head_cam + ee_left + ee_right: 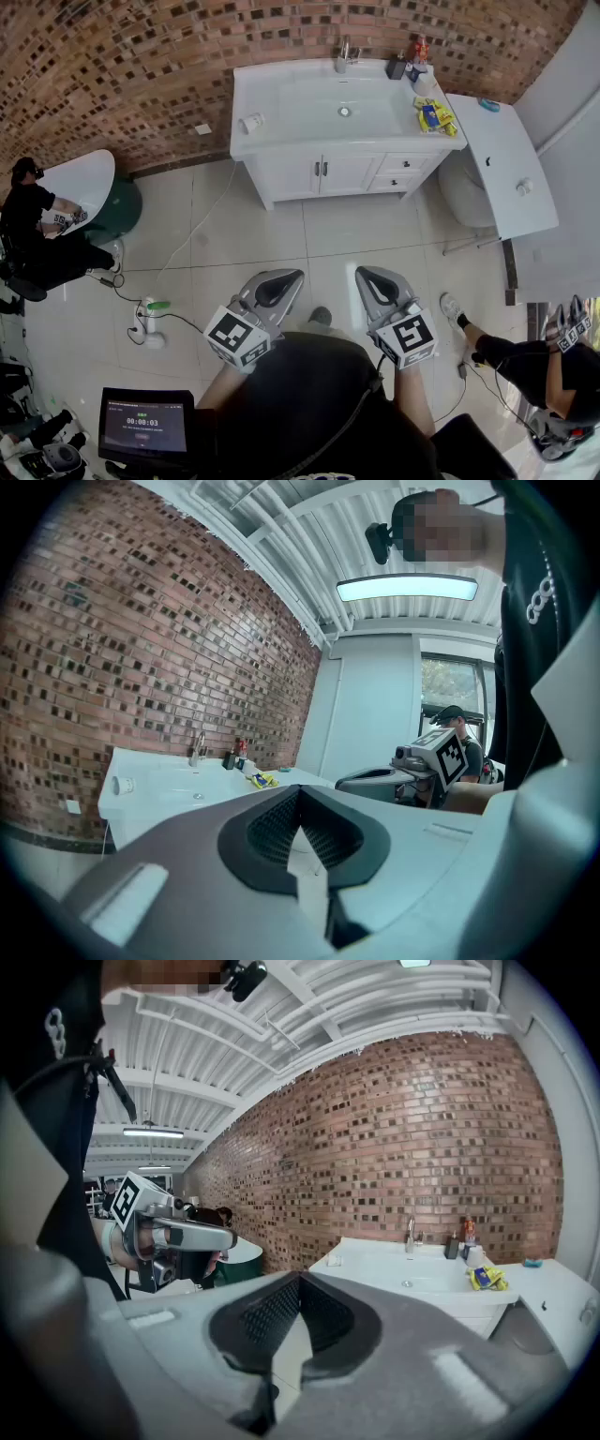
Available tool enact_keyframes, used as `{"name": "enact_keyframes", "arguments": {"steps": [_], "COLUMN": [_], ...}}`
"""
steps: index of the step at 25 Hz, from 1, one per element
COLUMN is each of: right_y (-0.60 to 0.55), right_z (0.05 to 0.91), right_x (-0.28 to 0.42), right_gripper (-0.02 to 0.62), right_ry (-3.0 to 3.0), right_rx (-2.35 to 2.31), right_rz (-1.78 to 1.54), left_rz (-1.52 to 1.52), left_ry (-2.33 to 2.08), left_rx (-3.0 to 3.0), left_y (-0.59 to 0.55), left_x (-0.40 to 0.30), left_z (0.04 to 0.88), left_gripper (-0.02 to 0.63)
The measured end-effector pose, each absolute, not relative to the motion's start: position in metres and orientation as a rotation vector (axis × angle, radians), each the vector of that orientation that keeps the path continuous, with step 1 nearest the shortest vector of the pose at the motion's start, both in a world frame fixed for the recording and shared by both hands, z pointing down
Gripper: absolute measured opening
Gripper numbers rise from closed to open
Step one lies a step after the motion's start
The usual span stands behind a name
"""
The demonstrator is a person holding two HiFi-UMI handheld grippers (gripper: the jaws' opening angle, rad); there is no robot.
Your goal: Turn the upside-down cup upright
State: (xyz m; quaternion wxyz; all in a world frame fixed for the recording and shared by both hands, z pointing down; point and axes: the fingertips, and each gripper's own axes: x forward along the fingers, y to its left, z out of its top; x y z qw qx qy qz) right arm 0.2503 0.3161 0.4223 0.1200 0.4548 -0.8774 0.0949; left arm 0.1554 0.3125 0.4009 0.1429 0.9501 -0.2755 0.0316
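White cup sits on the left end of the white vanity top, close to the front edge and well left of the sink basin. It is small in every view; in the left gripper view it seems to lie on its side, but I cannot tell for sure.

A faucet stands at the back of the basin. A few bottles crowd the right rear corner, and a yellow packet lies just in front of them. The vanity stands against a brick wall on a pale, glossy tiled floor. Off to the left is a white bathtub with a dark green outer side. A power strip with its cable lies on the tiles, and a small screen shows low in the head view.

The left gripper and the right gripper are held side by side over the bare floor, well short of the vanity and pointing towards it. Each has its jaws pressed together at the tips, with nothing pinched between them.
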Motion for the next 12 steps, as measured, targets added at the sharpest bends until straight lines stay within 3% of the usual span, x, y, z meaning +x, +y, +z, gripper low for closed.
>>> {"name": "enact_keyframes", "arguments": {"steps": [12], "right_y": [0.296], "right_z": [0.444], "right_x": [0.239], "right_gripper": [-0.008], "right_ry": [-2.584], "right_rx": [1.262], "right_rz": [0.378], "left_rz": [0.093], "left_ry": [-0.875], "left_rx": [2.693], "left_y": [0.307], "left_x": [0.139], "left_z": [0.415], "left_gripper": [0.015]}}
